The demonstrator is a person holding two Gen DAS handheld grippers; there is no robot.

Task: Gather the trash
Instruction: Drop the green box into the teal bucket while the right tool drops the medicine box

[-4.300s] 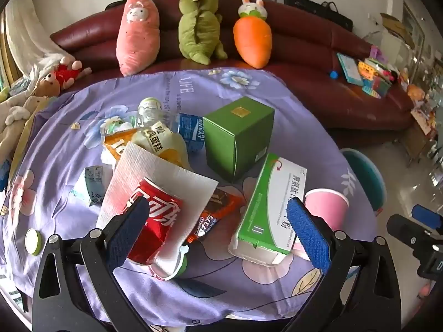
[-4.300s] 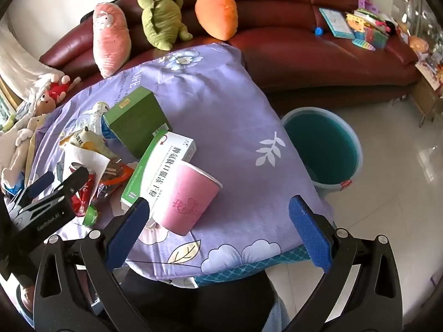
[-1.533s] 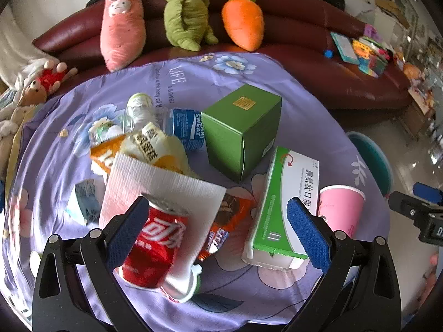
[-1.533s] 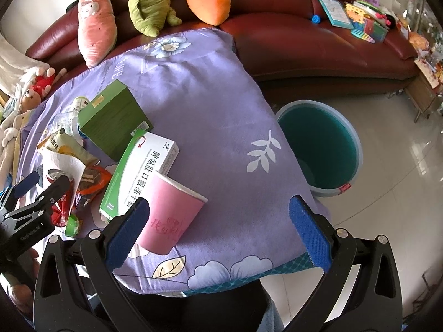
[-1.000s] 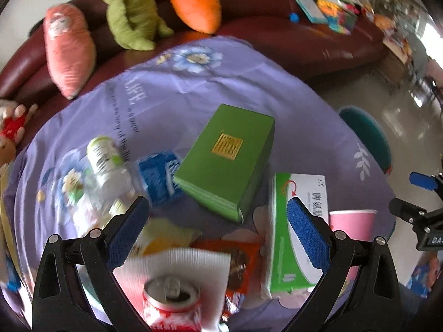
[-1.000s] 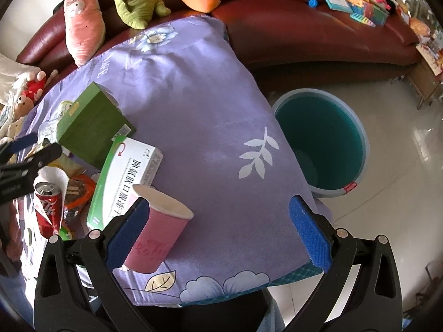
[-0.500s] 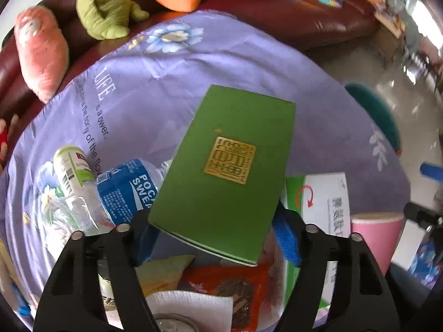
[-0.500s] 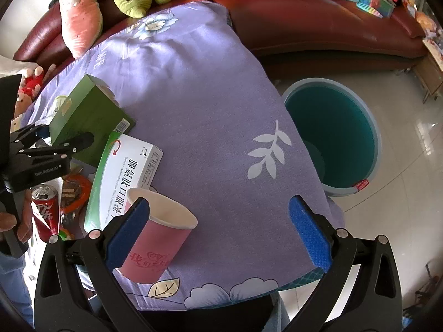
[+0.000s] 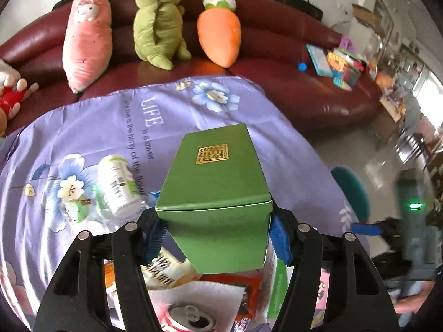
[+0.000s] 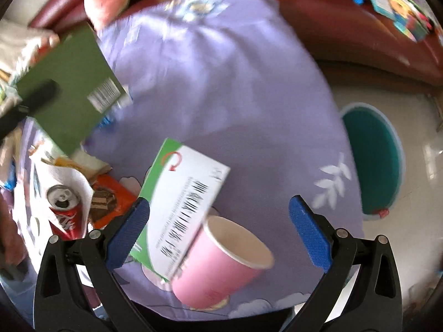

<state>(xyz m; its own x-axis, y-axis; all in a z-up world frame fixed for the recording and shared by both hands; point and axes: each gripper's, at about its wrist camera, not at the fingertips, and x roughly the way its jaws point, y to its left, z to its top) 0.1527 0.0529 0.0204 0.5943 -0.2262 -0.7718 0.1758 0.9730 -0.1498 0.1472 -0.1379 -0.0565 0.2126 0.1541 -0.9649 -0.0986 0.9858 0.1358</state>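
Observation:
My left gripper (image 9: 217, 235) is shut on a green box (image 9: 218, 191) and holds it lifted above the purple tablecloth (image 9: 91, 127). The same green box (image 10: 69, 96) shows at the upper left of the right wrist view. My right gripper (image 10: 218, 232) is open and empty, hovering over a pink paper cup (image 10: 221, 262) and a white-and-green carton (image 10: 182, 213) that leans on it. A red cola can (image 10: 65, 207), a white napkin (image 10: 69, 177) and an orange wrapper (image 10: 108, 199) lie to the left. A teal bin (image 10: 373, 160) stands on the floor at right.
A plastic bottle (image 9: 117, 182) lies left of the held box. Plush toys, among them a carrot (image 9: 220, 36), sit on the red sofa (image 9: 304, 44) behind the table. The table edge (image 10: 357, 221) is near the bin. Books lie on the sofa at right.
My left gripper has closed on the green box and lifted it off the table. My right gripper has moved in lower over the cup and carton.

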